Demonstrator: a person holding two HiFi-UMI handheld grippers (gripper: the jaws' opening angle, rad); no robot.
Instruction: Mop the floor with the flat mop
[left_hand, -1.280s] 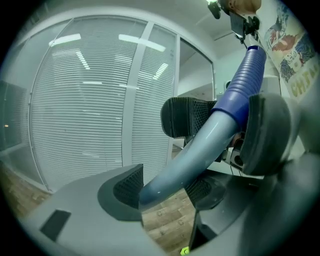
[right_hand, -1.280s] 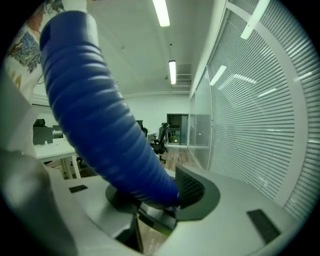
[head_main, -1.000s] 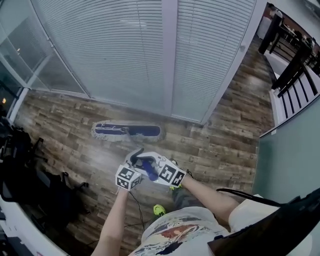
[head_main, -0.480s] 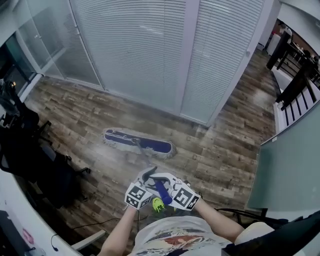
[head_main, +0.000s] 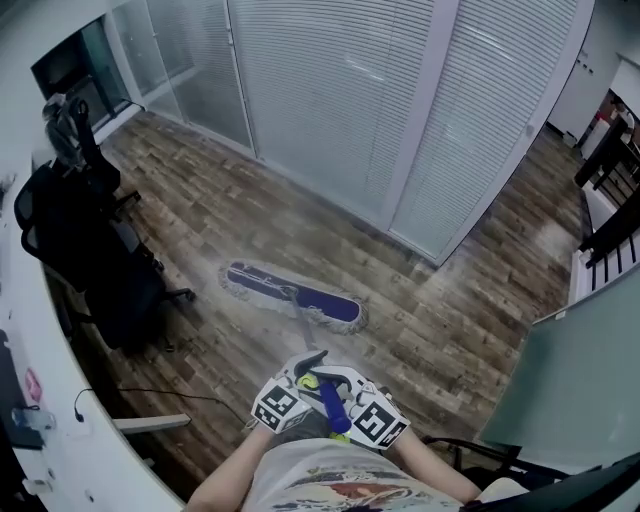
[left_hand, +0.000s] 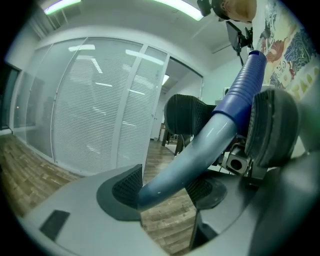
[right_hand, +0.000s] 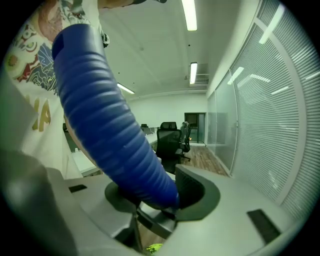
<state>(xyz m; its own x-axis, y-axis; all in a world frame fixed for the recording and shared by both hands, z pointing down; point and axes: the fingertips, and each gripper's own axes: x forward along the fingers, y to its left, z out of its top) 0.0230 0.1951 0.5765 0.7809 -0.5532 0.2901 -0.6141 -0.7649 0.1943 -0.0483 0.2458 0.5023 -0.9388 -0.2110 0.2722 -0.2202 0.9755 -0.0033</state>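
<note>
The flat mop's blue head (head_main: 293, 296) with its pale fringe lies slantwise on the wooden floor, a short way out from the glass wall. Its handle (head_main: 302, 335) rises toward me. My left gripper (head_main: 300, 375) is shut on the pale blue-grey shaft (left_hand: 200, 150), which crosses between its dark pads (left_hand: 126, 186). Just above it on the handle, my right gripper (head_main: 340, 392) holds the ribbed dark-blue grip (right_hand: 107, 125). The grip still lies against the right gripper's pads (right_hand: 196, 192), though its jaws are opening slightly. The two grippers sit close together in front of my torso.
Black office chairs (head_main: 85, 240) stand at the left beside a white desk (head_main: 30, 420). A cable (head_main: 150, 392) runs over the floor by the desk. Glass walls with shut blinds (head_main: 400, 110) close the far side. A yellow-green shoe (head_main: 308, 381) shows under the grippers.
Both grippers and the handle have travelled along the room. The mop head has slid over the floor away from the blinds and turned slantwise. The chairs and desk have come into view.
</note>
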